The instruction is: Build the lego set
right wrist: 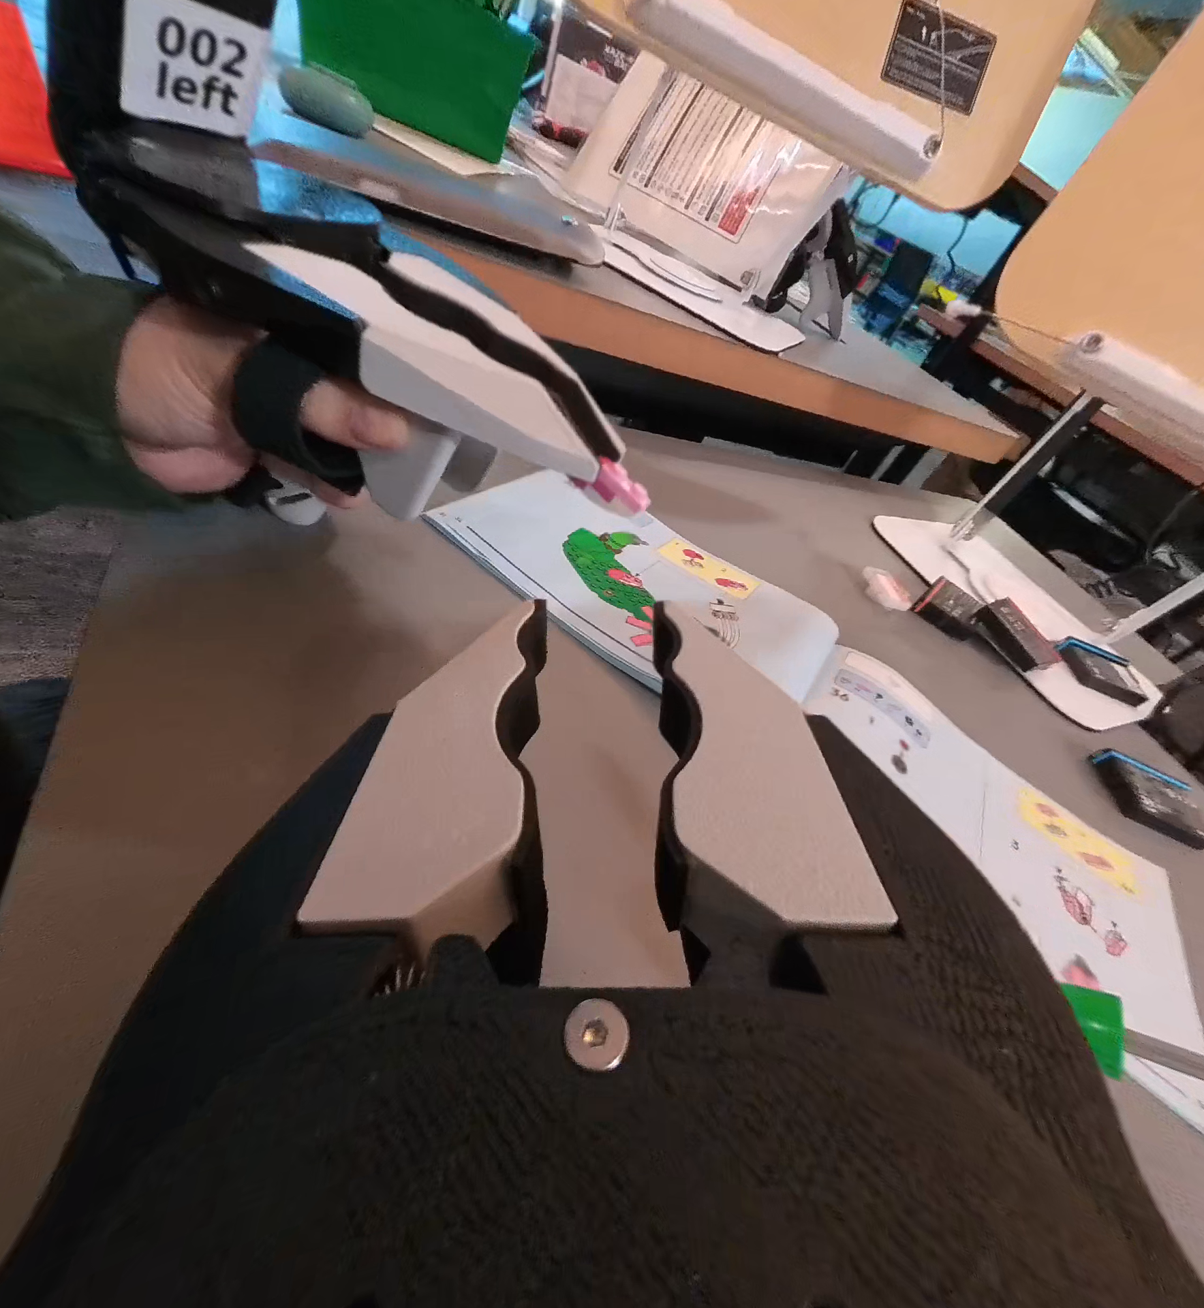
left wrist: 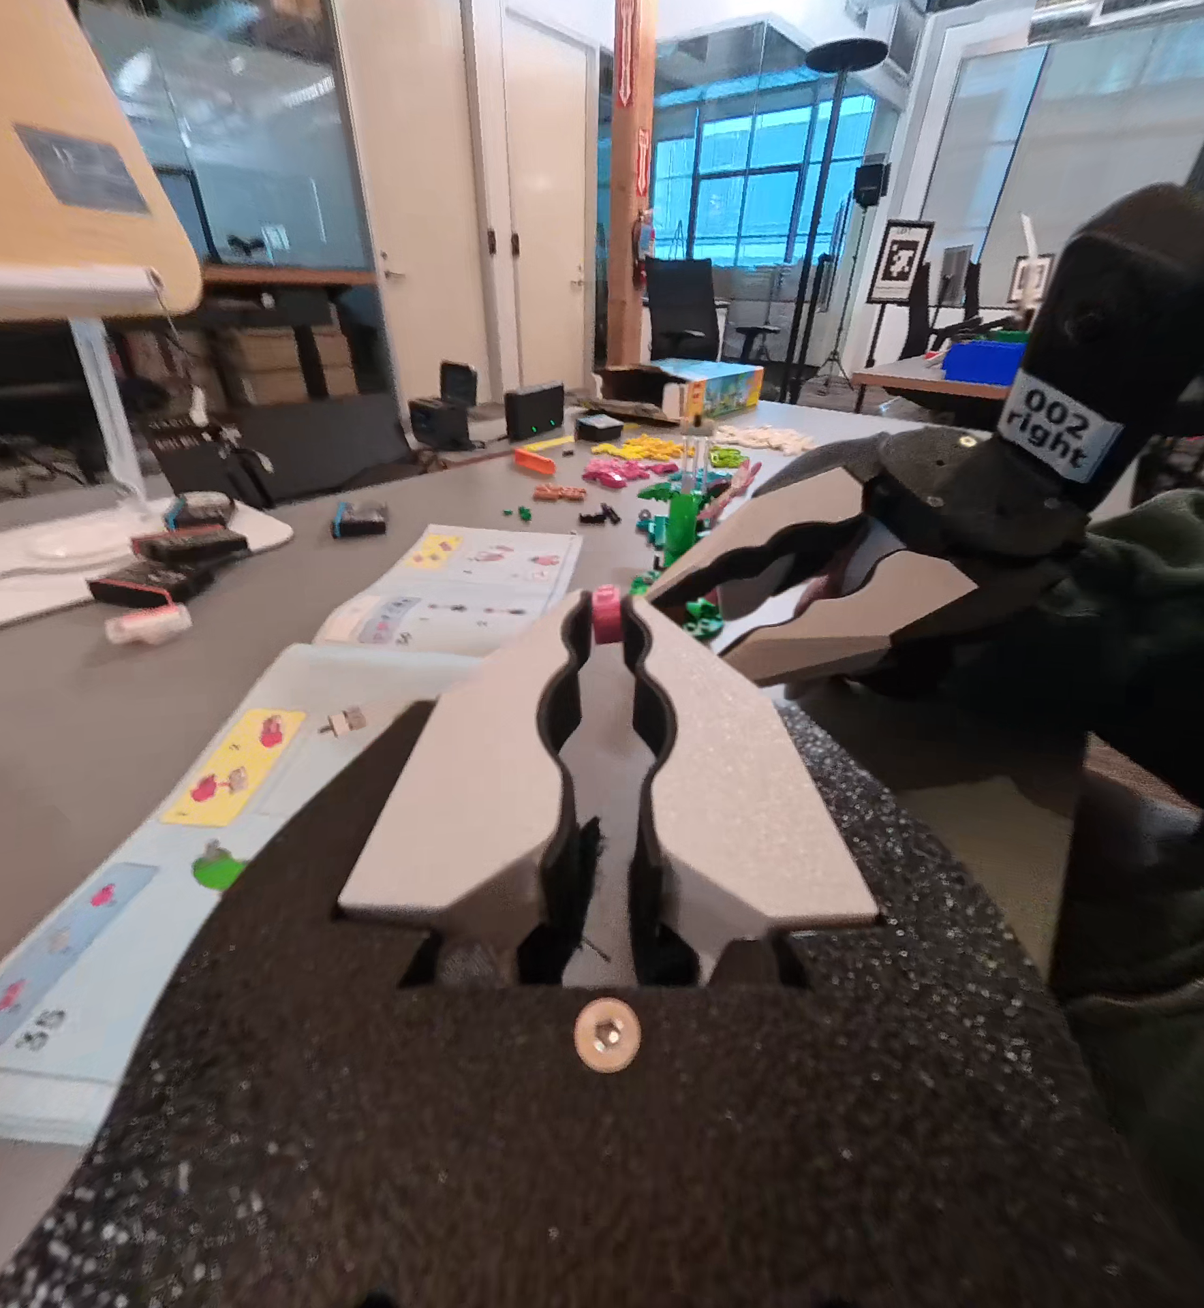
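Pink brick point(left wrist: 606, 613) sits pinched at the tips of our left claw point(left wrist: 606, 616), held above the open instruction booklet point(left wrist: 457, 580). Beyond it we see sorted loose pieces point(left wrist: 645, 453) and a partly built green model point(left wrist: 680, 524) on the worktop point(left wrist: 54, 743), so much remains.

From the right wrist, our right claw point(right wrist: 599, 630) is narrowly parted and empty, hovering near the booklet.
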{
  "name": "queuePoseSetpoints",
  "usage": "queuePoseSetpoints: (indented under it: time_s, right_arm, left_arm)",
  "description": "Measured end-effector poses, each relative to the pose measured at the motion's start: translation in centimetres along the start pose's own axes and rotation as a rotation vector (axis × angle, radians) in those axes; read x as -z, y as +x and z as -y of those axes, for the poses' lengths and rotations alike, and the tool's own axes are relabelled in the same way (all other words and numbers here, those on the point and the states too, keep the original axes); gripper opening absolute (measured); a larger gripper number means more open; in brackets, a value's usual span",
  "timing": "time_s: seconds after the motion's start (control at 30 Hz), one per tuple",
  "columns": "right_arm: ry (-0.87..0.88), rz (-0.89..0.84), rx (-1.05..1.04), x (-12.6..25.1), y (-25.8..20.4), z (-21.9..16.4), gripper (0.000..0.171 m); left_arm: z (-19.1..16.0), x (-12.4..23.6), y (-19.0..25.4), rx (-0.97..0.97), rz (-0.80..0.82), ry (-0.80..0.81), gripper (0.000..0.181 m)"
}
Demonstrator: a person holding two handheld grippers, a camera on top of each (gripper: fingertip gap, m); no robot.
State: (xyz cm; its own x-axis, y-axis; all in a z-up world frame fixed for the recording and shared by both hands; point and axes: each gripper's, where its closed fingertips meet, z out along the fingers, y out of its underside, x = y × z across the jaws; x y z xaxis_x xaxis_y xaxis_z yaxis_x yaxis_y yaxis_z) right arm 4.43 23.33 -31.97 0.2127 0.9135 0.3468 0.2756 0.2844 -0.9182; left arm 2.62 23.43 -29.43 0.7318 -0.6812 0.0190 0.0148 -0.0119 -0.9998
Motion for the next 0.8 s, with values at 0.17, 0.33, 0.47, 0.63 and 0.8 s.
queuePoseSetpoints:
  time_s: [0.17, 0.33, 0.47, 0.63, 0.8]
  right_arm:
    - [0.079, -0.015, -0.058, 0.6, 1.0, 0.7, 0.025]
    - [0.175, -0.025, -0.156, 1.6, 2.3, 1.5, 0.023]
    - [0.241, -0.022, -0.249, 2.2, 3.3, 2.0, 0.023]
    - [0.266, -0.018, -0.289, 2.5, 3.6, 2.1, 0.023]
    - [0.303, -0.017, -0.323, 2.7, 4.0, 2.3, 0.022]
  left_arm:
    - [0.8, -0.1, 0.0, -0.095, 0.020, 0.069, 0.005]
    - [1.6, -0.6, -0.7, -0.142, 0.075, 0.125, 0.005]
    - [1.6, -1.3, -0.7, -0.173, 0.080, 0.130, 0.005]
    - [1.3, -1.5, -0.7, -0.209, 0.097, 0.112, 0.005]
    - [1.3, -1.5, -0.8, -0.231, 0.110, 0.108, 0.005]
